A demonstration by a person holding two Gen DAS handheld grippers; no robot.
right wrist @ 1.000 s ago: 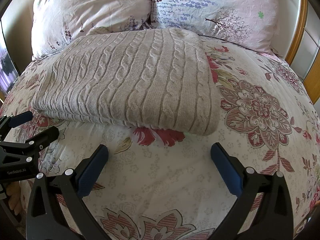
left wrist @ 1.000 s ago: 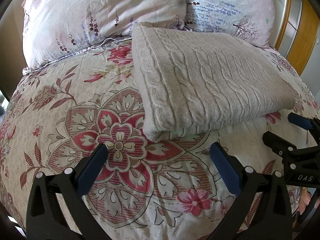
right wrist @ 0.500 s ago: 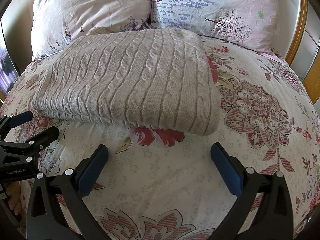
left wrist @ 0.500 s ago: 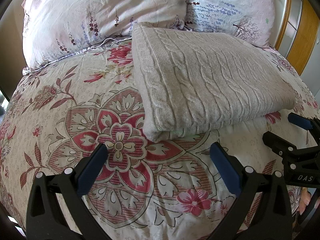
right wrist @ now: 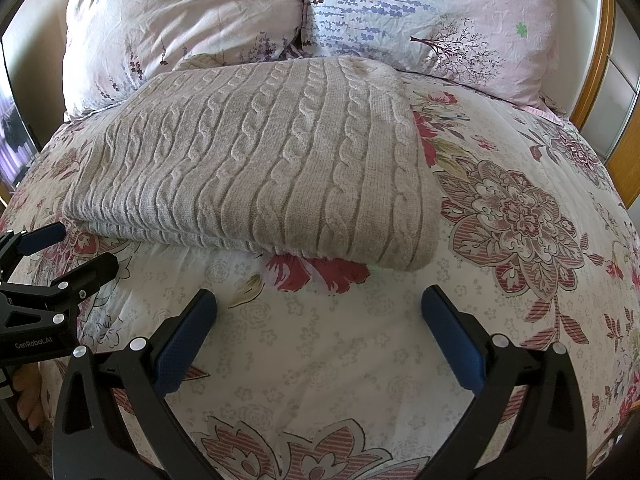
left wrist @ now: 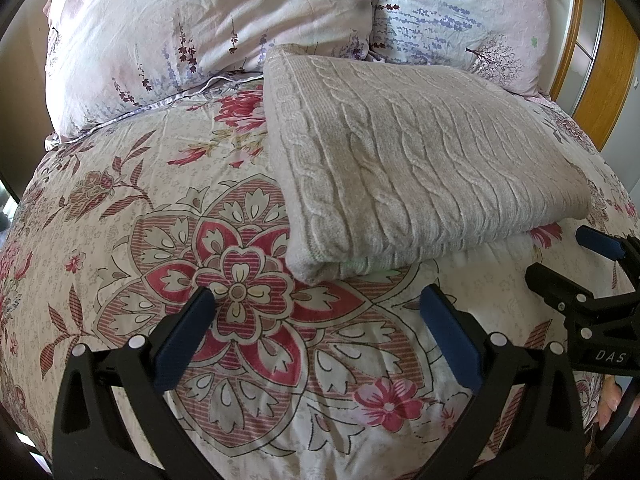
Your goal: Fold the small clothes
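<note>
Left gripper (left wrist: 316, 312) spread | right gripper (right wrist: 318, 312) spread | folded sweater (right wrist: 256, 168) on bedspread (right wrist: 360, 340)

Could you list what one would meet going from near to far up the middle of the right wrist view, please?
Right claw, open → floral bedspread → folded cable-knit sweater → two pillows at the head of the bed.
</note>
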